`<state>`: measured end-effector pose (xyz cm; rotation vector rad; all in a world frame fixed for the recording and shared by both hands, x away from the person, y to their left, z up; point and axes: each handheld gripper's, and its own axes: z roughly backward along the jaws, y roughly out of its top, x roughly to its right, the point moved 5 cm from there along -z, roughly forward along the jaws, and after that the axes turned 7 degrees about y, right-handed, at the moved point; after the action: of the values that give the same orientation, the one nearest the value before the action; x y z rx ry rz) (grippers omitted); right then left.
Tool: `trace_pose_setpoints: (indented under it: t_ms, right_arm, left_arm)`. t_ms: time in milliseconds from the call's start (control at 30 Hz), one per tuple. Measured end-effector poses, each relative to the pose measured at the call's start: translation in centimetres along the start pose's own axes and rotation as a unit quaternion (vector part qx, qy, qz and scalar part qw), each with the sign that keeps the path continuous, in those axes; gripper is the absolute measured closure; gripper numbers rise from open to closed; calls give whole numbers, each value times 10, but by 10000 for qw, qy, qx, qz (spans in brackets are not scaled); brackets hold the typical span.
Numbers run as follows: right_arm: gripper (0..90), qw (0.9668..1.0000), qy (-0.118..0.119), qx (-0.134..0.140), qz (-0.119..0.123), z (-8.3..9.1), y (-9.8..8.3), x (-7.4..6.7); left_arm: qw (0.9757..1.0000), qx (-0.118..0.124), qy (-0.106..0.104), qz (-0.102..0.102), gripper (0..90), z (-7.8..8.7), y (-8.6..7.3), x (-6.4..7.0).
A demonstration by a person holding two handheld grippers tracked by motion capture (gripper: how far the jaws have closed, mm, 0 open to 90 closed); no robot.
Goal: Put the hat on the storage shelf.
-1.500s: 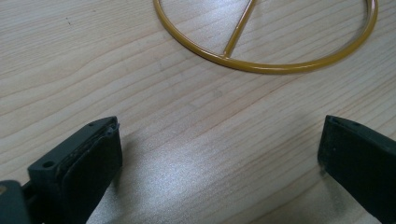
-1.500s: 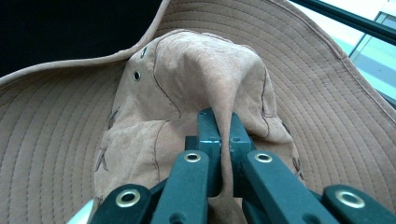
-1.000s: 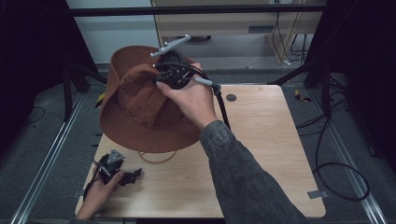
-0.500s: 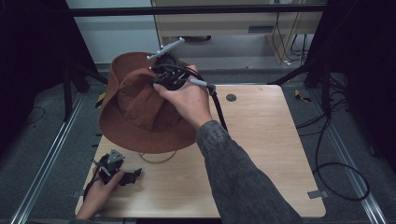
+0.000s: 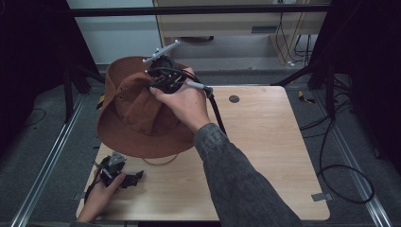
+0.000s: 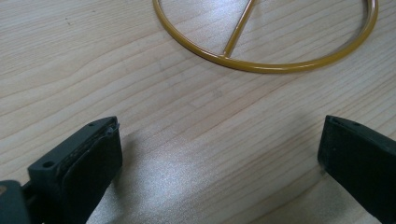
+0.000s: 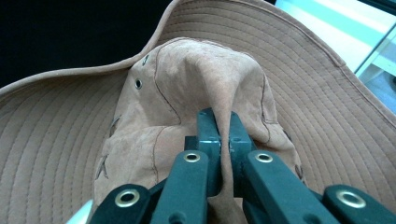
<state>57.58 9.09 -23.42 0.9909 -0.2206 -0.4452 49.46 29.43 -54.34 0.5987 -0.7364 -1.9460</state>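
Observation:
A brown wide-brimmed hat (image 5: pixel 137 123) hangs above the left half of the table, tilted, its crown pinched in my right gripper (image 5: pixel 161 82). In the right gripper view the hat (image 7: pixel 224 84) has a fold of its crown clamped between the jaws of the right gripper (image 7: pixel 223 135), which is shut on it. My left gripper (image 5: pixel 135 178) rests near the table's front left corner, held in a hand. In the left gripper view the left gripper (image 6: pixel 219 154) stands open over bare wood, just short of a yellow wire ring (image 6: pixel 266 65).
The wooden table (image 5: pixel 265 156) has a round dark hole (image 5: pixel 233 99) near its back edge. The yellow wire ring (image 5: pixel 161 162) lies under the hat's front brim. A black cable (image 5: pixel 215 111) trails from the right gripper. Metal rails and dark frame posts flank the table.
The right gripper has lifted the hat slightly up and back, away from the person. The left gripper has stayed in place.

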Motion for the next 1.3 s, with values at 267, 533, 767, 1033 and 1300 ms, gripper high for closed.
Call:
trace_pose_setpoints:
  t_ms: [267, 533, 767, 1033, 1300]
  right_arm:
    - [883, 9999, 119, -67, 61, -8, 0, -8]
    - [878, 9997, 182, -124, 81, -15, 0, -10]
    - [867, 9994, 252, -191, 136, -22, -1, -14]
    - [862, 9993, 254, -255, 96, -29, -1, -13]
    - [851, 9992, 243, -300, 43, -32, -4, -10]
  left_arm:
    - [10000, 8, 11, -8, 0, 0, 0, 0]
    - [10000, 9, 9, 6, 0, 0, 0, 0]
    - [10000, 8, 19, -8, 0, 0, 0, 0]
    - [10000, 4, -1, 3, 0, 0, 0, 0]
    - [10000, 6, 1, -6, 0, 0, 0, 0]
